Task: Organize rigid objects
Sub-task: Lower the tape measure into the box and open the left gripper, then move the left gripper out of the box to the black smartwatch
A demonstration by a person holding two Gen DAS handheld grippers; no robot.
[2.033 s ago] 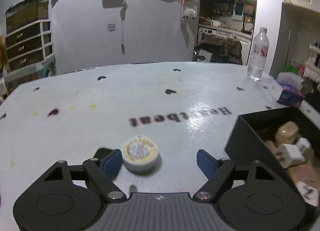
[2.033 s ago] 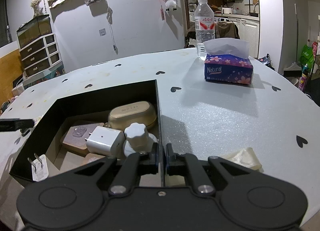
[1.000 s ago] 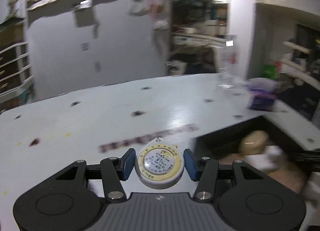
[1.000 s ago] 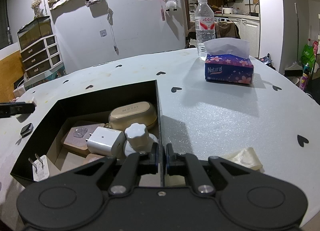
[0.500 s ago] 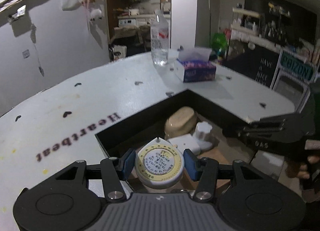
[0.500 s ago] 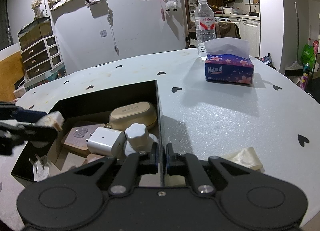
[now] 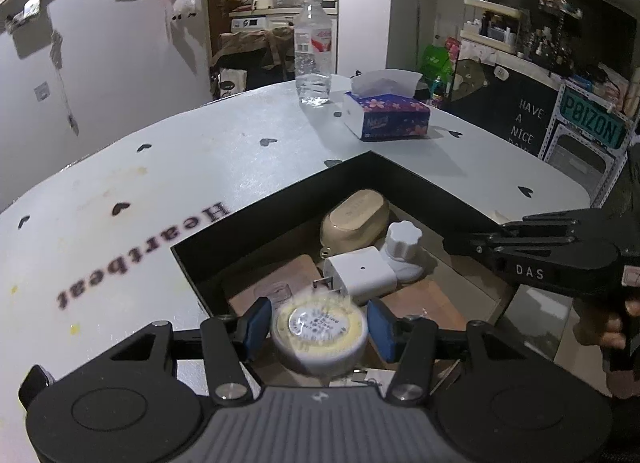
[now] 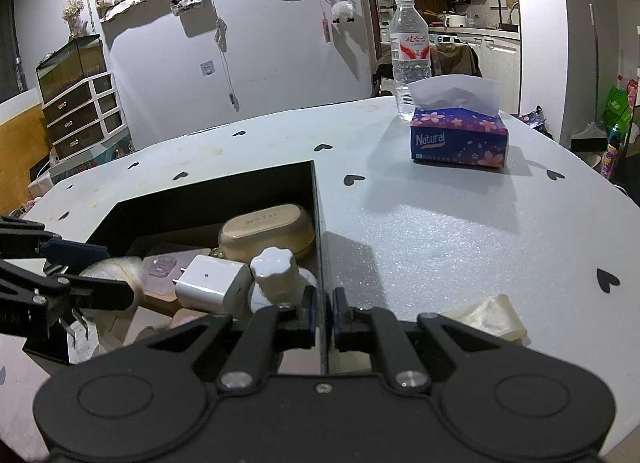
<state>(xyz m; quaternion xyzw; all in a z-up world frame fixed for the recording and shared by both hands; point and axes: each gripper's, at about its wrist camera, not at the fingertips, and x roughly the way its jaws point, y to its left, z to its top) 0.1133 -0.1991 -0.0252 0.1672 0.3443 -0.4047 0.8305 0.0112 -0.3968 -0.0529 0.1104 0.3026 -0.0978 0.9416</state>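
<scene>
A round yellow-and-white tape measure (image 7: 318, 330) shows blurred between the blue pads of my left gripper (image 7: 318, 329), over the near corner of the black box (image 7: 256, 219). The jaws stand a little wider than the disc, with small gaps on both sides. In the right wrist view the tape measure (image 8: 114, 267) is a pale blur by the left gripper's fingers (image 8: 76, 251). My right gripper (image 8: 321, 315) is shut on the box's right wall (image 8: 318, 223). The box holds a tan case (image 7: 354, 215), a white charger (image 7: 360, 273) and a white knob-topped jar (image 7: 402, 243).
A purple tissue box (image 8: 458, 139) and a water bottle (image 8: 409, 47) stand at the table's far right. A crumpled pale wrapper (image 8: 486, 319) lies by the right gripper. The white table (image 7: 120, 191) has black hearts and a "Heartbeat" print.
My left gripper picked up the tape measure from the table and carried it right, over the box. Now the jaws have parted and the disc looks blurred. The right gripper has not moved.
</scene>
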